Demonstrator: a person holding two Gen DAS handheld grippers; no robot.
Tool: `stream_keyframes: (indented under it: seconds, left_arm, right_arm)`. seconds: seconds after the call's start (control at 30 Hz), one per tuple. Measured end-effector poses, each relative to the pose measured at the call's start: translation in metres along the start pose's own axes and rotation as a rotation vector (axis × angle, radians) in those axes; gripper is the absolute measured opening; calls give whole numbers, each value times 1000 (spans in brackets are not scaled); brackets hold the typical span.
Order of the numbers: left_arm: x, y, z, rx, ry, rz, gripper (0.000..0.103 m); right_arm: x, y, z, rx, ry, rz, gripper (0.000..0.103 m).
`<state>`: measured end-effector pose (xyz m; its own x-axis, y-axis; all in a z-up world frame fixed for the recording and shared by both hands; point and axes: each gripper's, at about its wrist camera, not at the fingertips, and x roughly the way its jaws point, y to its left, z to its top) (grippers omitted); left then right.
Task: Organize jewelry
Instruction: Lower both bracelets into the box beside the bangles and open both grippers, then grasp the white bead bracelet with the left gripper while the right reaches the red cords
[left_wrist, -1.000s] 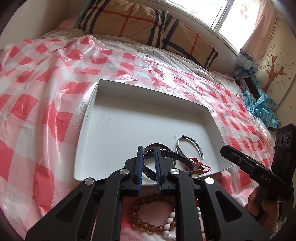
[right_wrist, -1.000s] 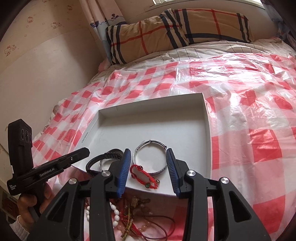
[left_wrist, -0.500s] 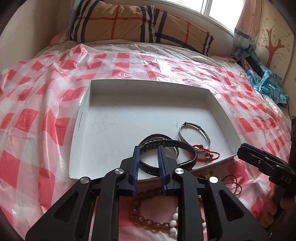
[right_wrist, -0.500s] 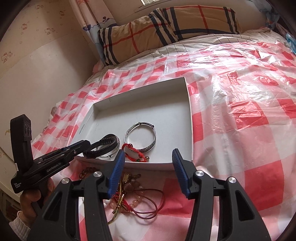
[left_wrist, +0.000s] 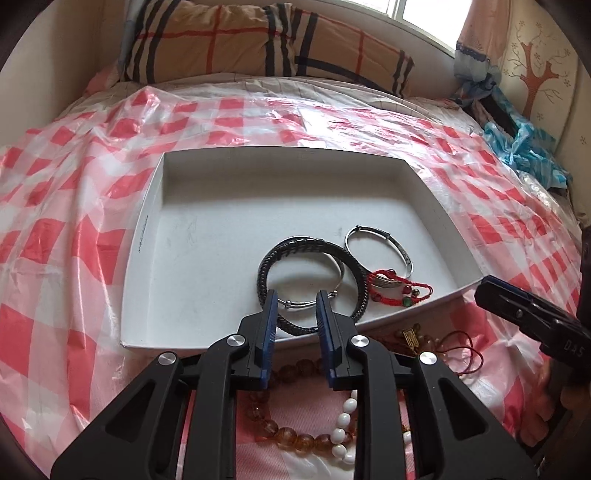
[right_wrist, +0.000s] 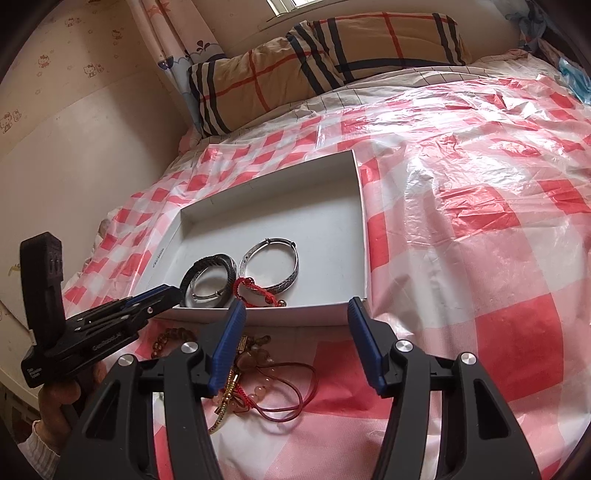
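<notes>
A white tray (left_wrist: 147, 236) lies on the bed. In it rest a black braided bracelet (left_wrist: 306, 242) around a thin silver bangle (left_wrist: 341, 266), a wider silver bangle (left_wrist: 402, 258) and a red string bracelet (left_wrist: 391, 301). My left gripper (left_wrist: 295, 306) hovers over the tray's near edge, its jaws a narrow gap apart and gripping nothing. My right gripper (right_wrist: 297, 306) stands just before the tray (right_wrist: 364, 229), jaws opening wide and empty, with the red string bracelet (right_wrist: 255, 291) just beyond its left finger. Amber beads (left_wrist: 288, 435), white beads (left_wrist: 343, 432) and a red cord (right_wrist: 280, 398) lie outside the tray.
A red-and-white checked plastic sheet (right_wrist: 480, 221) covers the bed. A plaid pillow (left_wrist: 258, 48) lies at the head, below the window. A blue bag (left_wrist: 524, 147) sits at the far right edge. A wall (right_wrist: 74, 147) runs along the bed's left side.
My left gripper has let go of the black bracelet, which now lies in the tray, and has drawn back. The right gripper's jaws have widened and pulled back from the red string bracelet.
</notes>
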<state>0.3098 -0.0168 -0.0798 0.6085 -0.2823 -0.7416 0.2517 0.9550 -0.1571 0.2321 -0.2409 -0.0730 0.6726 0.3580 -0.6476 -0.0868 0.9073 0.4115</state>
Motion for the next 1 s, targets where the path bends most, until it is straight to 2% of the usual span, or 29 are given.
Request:
stream_keyframes:
  seconds: [0.07,0.17,0.27,0.4,0.57,0.8,1.0]
  left_arm:
    - [-6,3,0,-14,-24,-5,20]
    - [-23,8,-5,-39,-87,-50,21]
    - [-38,8,-17,-45,-113,-77,27]
    - [-44,8,-34,-36,-71,-93,34]
    - [-40,4,-55,1,-3,-115,34]
    - [-38,-10,-58,91,13,-134,34]
    - [-24,-19,-56,122,77,-129,34]
  right_arm:
    - [-1,-1,-1,5,0,-4,57]
    - [-2,-5,-3,21,4,-1,57]
    - [-5,-7,-8,27,12,2,57]
    - [-8,-3,-19,8,39,12,57]
    - [-5,11,-28,-60,61,-10,57]
    - [-6,20,-31,-110,51,-13,57]
    - [-7,22,-33,-119,43,-16,57]
